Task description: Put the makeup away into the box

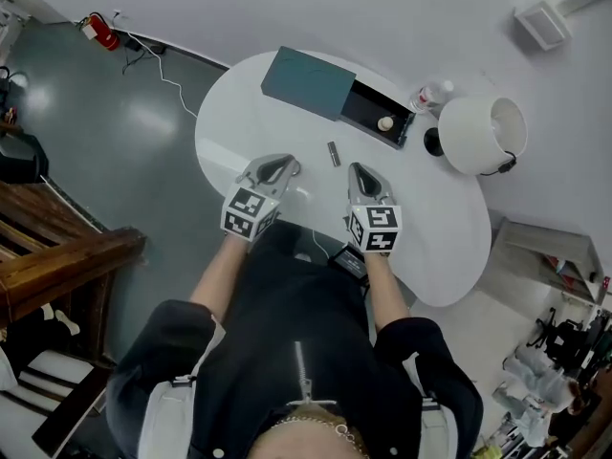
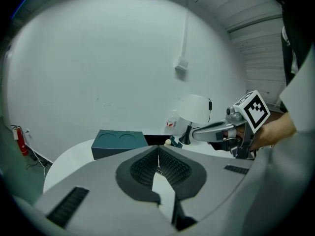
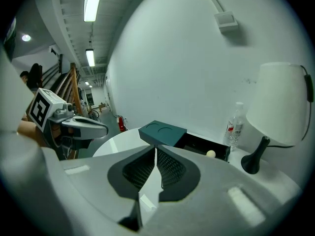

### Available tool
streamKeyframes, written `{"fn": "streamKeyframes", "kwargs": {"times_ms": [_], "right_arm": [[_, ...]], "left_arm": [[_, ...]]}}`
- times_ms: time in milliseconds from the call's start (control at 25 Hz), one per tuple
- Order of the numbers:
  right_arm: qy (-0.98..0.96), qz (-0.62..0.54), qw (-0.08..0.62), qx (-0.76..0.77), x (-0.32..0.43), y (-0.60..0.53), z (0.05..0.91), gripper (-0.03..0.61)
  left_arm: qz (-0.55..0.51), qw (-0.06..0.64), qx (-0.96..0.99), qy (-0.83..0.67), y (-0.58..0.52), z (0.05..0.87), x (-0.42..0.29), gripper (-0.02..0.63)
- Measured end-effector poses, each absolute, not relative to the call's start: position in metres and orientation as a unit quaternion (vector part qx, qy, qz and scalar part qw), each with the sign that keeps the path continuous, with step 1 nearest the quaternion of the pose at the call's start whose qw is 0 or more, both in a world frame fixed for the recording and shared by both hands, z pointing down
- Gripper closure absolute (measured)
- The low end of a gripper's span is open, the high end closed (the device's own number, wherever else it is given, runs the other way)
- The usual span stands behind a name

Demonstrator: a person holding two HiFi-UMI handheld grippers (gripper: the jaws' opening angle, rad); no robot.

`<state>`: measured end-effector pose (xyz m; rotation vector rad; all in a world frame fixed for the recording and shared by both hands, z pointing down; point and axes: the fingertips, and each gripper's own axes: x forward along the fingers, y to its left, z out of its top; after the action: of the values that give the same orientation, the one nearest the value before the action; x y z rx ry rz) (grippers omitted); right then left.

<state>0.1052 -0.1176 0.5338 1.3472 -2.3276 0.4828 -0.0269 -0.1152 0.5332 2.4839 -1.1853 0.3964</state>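
Note:
A teal box (image 1: 308,82) lies at the far side of the white table (image 1: 239,132). Its black inner tray (image 1: 368,113) is slid out to the right and holds a small cream ball (image 1: 385,123). A small dark makeup stick (image 1: 334,153) lies on the table just beyond and between the two grippers. My left gripper (image 1: 287,165) hovers to its left, shut and empty. To the stick's right my right gripper (image 1: 359,170) is also shut with nothing in it. The gripper views show the box (image 2: 118,142) (image 3: 162,132) ahead, while the stick is hidden behind the jaws.
A white lamp (image 1: 481,134) on a black foot and a clear bottle (image 1: 430,96) stand at the table's right end, next to the tray. A dark flat object (image 1: 349,261) lies at the near edge. A wooden stair rail (image 1: 57,256) is at left.

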Motion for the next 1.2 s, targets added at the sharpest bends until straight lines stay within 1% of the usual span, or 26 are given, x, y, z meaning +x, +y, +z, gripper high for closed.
{"fn": "streamKeyframes", "kwargs": {"times_ms": [160, 240, 480, 920, 1000, 1200], "right_arm": [[-0.831, 0.168, 0.222, 0.482, 0.099, -0.128, 0.552, 0.563], [-0.829, 0.166, 0.236, 0.479, 0.095, -0.132, 0.562, 0.511], [-0.821, 0.175, 0.290, 0.459, 0.083, -0.142, 0.592, 0.480], [-0.812, 0.191, 0.363, 0.414, 0.074, -0.159, 0.650, 0.460], [-0.806, 0.197, 0.381, 0.409, 0.076, -0.162, 0.660, 0.448], [-0.798, 0.220, 0.406, 0.388, 0.077, -0.166, 0.685, 0.448]], "left_arm": [[0.143, 0.190, 0.879, -0.413, -0.124, 0.539, -0.028, 0.600], [0.146, 0.194, 0.881, -0.407, -0.126, 0.542, -0.028, 0.600], [0.153, 0.204, 0.882, -0.396, -0.132, 0.551, -0.030, 0.600], [0.157, 0.219, 0.873, -0.406, -0.151, 0.563, -0.042, 0.600], [0.158, 0.221, 0.872, -0.406, -0.153, 0.565, -0.043, 0.600], [0.162, 0.224, 0.869, -0.411, -0.160, 0.567, -0.045, 0.600]]}}
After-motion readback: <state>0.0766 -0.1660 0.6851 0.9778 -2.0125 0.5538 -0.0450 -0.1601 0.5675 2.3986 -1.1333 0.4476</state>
